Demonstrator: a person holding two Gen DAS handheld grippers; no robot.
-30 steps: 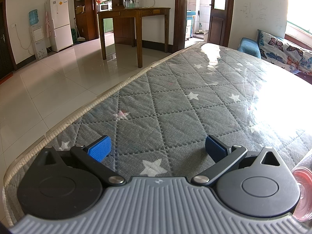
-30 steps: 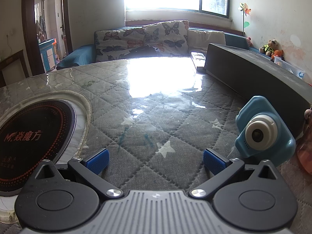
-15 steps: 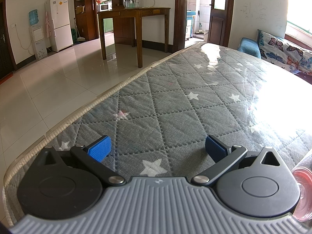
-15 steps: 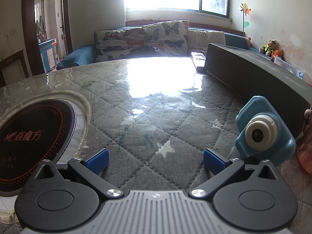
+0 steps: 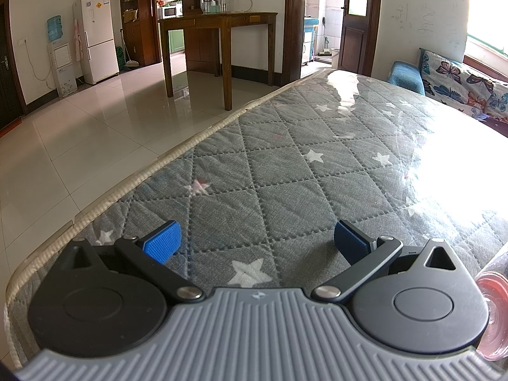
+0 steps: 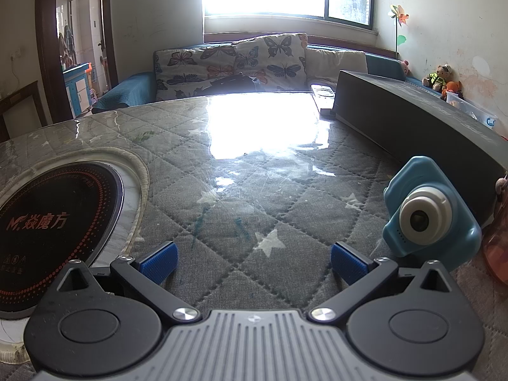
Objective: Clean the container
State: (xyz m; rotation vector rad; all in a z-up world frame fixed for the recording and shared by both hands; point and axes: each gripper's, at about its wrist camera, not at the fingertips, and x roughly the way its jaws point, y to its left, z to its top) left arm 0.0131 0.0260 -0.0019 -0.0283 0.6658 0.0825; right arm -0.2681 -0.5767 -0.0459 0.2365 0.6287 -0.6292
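Pre-grasp stage: left gripper (image 5: 257, 238) and right gripper (image 6: 252, 258) lay spread, empty, on quilted table (image 5: 285, 171); next, reaching pink-lidded container (image 5: 492, 298) at right edge

Blue toy camera (image 6: 428, 212); induction hob (image 6: 47, 228)

We see a bench (image 6: 260, 190) covered by a grey quilted cloth with white stars under a glossy clear sheet. Set into it is a round black cooktop (image 6: 54, 231) with red lettering. To the right of the cooktop, well apart, stands a blue toy camera (image 6: 428, 212). Behind the camera lies a long dark box (image 6: 412, 117), with a remote (image 6: 324, 95) at its far end.
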